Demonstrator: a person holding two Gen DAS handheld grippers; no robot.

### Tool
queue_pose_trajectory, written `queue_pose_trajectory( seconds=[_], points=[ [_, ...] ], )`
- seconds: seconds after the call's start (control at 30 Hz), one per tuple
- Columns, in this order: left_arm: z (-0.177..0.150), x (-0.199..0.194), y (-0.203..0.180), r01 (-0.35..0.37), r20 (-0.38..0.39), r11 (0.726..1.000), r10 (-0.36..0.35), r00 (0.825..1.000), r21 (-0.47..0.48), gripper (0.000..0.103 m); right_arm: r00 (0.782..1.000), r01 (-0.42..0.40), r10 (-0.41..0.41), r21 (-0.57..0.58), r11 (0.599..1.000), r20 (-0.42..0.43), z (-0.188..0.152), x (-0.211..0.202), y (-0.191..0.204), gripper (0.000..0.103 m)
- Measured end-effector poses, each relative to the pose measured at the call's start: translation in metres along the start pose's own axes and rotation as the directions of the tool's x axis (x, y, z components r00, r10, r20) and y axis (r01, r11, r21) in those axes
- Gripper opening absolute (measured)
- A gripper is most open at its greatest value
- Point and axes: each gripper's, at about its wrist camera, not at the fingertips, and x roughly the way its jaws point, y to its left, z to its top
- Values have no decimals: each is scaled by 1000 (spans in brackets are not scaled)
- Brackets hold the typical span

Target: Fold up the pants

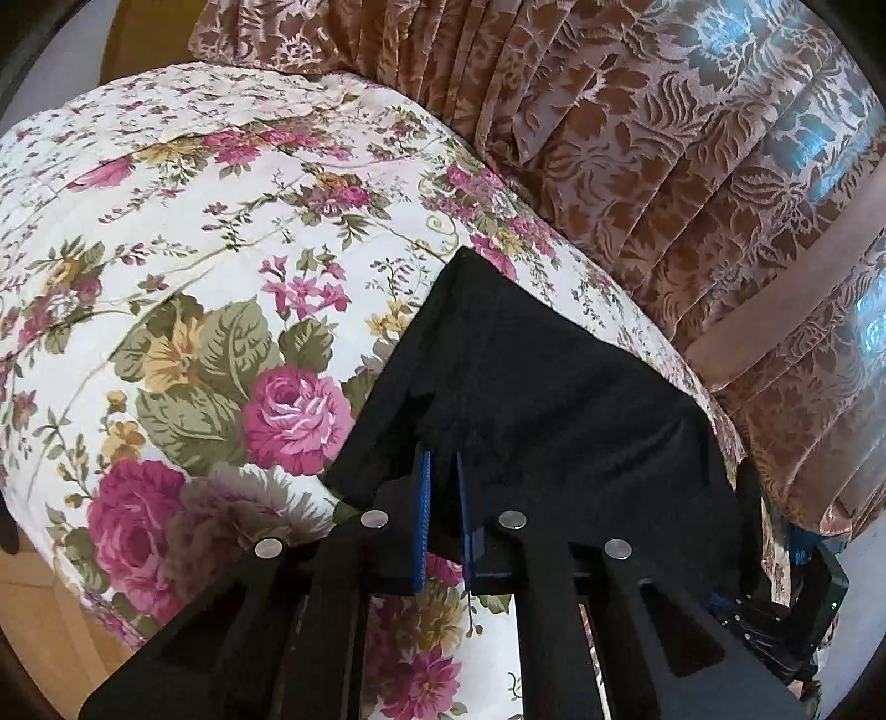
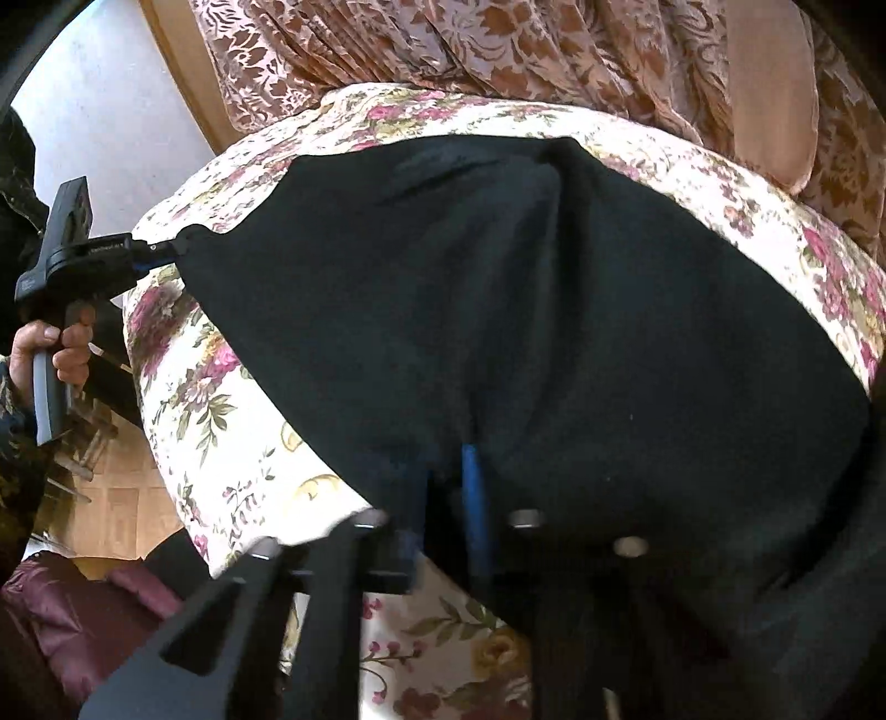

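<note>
The black pants (image 2: 554,310) lie spread over a floral bedspread (image 2: 221,443). In the left wrist view my left gripper (image 1: 440,471) is shut on one edge of the black pants (image 1: 526,387), its blue pads pinching the cloth. My left gripper also shows in the right wrist view (image 2: 171,249), at the pants' far left corner, held by a hand. My right gripper (image 2: 448,476) is shut on the near edge of the pants; the cloth drapes over its right finger.
The floral bedspread (image 1: 194,277) covers the bed. Brown patterned curtains (image 1: 637,138) hang behind it and also show in the right wrist view (image 2: 498,50). A wooden floor (image 2: 116,498) and a dark red cushion (image 2: 66,620) lie at the lower left.
</note>
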Motion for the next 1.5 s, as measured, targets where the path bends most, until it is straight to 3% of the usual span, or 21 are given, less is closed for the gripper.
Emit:
queue_pose_trajectory(
  seconds=[0.1, 0.23, 0.3, 0.33, 0.37, 0.4, 0.43, 0.47, 0.5, 0.57, 0.63, 0.77, 0.83, 0.93, 1.07, 1.17, 1.3, 1.33, 1.43, 1.47, 1.5],
  points=[
    [-1, -7, 9, 1, 5, 1000, -1, 1000, -11, 7, 1000, -19, 19, -17, 1000, 22, -2, -15, 6, 6],
    [-7, 12, 18, -54, -50, 998, 54, 997, -11, 8, 1000, -18, 18, -25, 1000, -25, -9, 1, 10, 6],
    [-6, 17, 19, -70, -63, 997, 69, 996, -17, 11, 999, -28, 28, 1, 1000, -22, -9, 6, 5, 9],
    [-4, 15, 17, -78, -53, 997, 77, 996, -18, 18, 998, -61, 62, 51, 997, -18, -8, 5, -2, 10],
    [-3, 12, 16, -90, -43, 996, 89, 995, -16, 24, 996, -86, 87, 82, 993, -11, -8, 3, -7, 15],
    [-1, 7, 13, -125, -24, 992, 124, 992, -9, 43, 996, -91, 91, 91, 992, 3, -8, -1, -10, 27],
    [2, 2, 12, -155, -6, 988, 154, 988, -12, 52, 995, -102, 100, 99, 990, 18, -9, -6, -14, 36],
    [4, -4, 12, -174, 15, 985, 174, 985, -21, 52, 992, -123, 119, 130, 984, 37, -10, -14, -22, 52],
    [7, -13, 11, -166, 41, 986, 167, 985, -31, 52, 991, -127, 119, 160, 979, 60, -11, -22, -30, 55],
    [12, -27, 6, -155, 99, 987, 158, 982, -35, 52, 989, -107, 80, 232, 967, 121, -13, -44, -55, 55],
    [14, -36, -10, -98, 130, 995, 96, 987, 11, 52, 984, -78, 20, 327, 942, 178, -17, -65, -85, 56],
    [5, -19, -60, 30, 80, 985, -44, 996, 170, 52, 961, 112, -221, 499, 859, 166, -18, -93, -159, 56],
    [-9, 3, -93, 127, -10, 960, -129, 992, 249, 52, 944, 178, -302, 567, 804, 132, -11, -98, -194, 56],
    [-32, 28, -135, 226, -135, 911, -190, 972, 344, 52, 923, 235, -374, 633, 738, 94, 6, -98, -239, 56],
    [-70, 51, -191, 385, -299, 802, -270, 915, 456, 57, 901, 314, -433, 701, 640, -8, 38, -79, -301, 59],
    [-89, 64, -215, 458, -386, 749, -289, 876, 479, 57, 881, 381, -464, 721, 579, -93, 51, -59, -336, 60],
    [-111, 77, -242, 532, -468, 690, -306, 829, 491, 58, 857, 465, -471, 710, 529, -210, 56, -29, -374, 62],
    [-115, 77, -248, 549, -482, 670, -312, 819, 499, 66, 862, 466, -450, 708, 530, -231, 54, -21, -380, 62],
    [-131, 78, -267, 580, -513, 609, -307, 802, 542, 71, 834, 526, -477, 655, 542, -275, 52, -9, -381, 47],
    [-135, 80, -270, 586, -525, 593, -299, 797, 552, 71, 831, 533, -485, 642, 551, -273, 52, -11, -379, 32],
    [-140, 84, -275, 586, -532, 584, -287, 797, 563, 71, 834, 527, -485, 643, 555, -264, 51, -15, -378, 10]
  ],
)
